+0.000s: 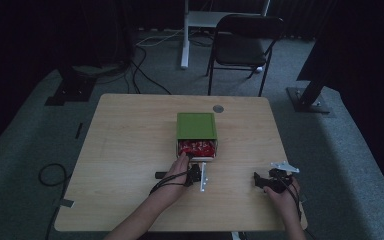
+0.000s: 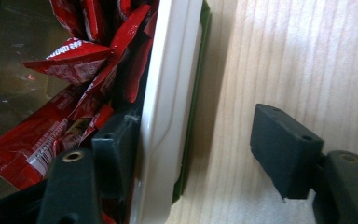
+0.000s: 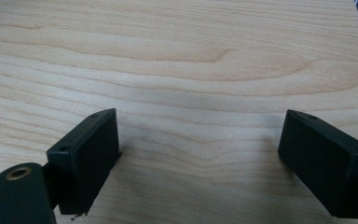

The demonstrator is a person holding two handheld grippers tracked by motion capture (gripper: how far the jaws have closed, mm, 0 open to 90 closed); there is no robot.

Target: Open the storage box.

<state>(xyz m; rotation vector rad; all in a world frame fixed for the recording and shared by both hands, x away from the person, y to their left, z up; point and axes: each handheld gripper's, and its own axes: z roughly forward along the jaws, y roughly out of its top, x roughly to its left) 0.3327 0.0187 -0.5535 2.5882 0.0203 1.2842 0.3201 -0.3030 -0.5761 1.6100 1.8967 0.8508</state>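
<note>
A green box [image 1: 195, 125] sits at the middle of the wooden table [image 1: 130, 150]. Its white drawer [image 1: 215, 150] is slid out toward me and holds several red packets [image 1: 196, 147]. My left gripper [image 1: 193, 169] is at the drawer's front and stands open. In the left gripper view the white drawer front [image 2: 168, 93] lies between the jaws of the left gripper [image 2: 200, 140]: one jaw is inside among the red packets [image 2: 74, 60], the other is well clear over the table. My right gripper [image 1: 260, 181] rests open near the table's right front corner. The right gripper [image 3: 200, 154] has bare wood between its jaws.
A round grey grommet [image 1: 218, 108] is set in the table behind the box. A small dark object [image 1: 160, 175] lies left of my left hand. Beyond the table stand a black chair [image 1: 245, 45] and a white desk leg [image 1: 185, 35]. Cables [image 1: 52, 175] lie on the floor.
</note>
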